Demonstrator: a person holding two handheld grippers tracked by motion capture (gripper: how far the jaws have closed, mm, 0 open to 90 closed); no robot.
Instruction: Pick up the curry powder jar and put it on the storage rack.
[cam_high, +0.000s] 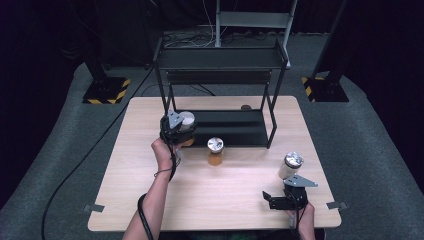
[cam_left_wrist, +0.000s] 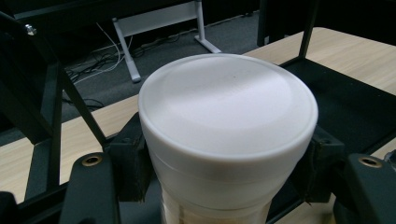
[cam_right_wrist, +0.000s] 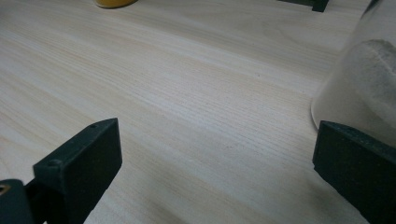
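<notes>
While the left gripper clamps a clear jar with a white plastic lid just under that lid, the step in hand appears to be carrying this jar to the black metal two-tier rack at the far side of the pale wooden table. In the high view the jar sits at the left front corner of the rack's lower shelf; whether it rests on the shelf or hangs just above it cannot be told. The left forearm reaches forward from the near edge, wrist roughly level, and both pads press the jar's neck. The next move probably calls for setting the jar down squarely on the shelf, clear of the rack's front post, before the jaws part. The right gripper lies low near the table's near right corner, jaws spread wide over bare wood, with nothing between them. A silver-lidded jar of pale powder stands just beyond it, and an amber jar with a silver lid stands mid-table, well apart.
</notes>
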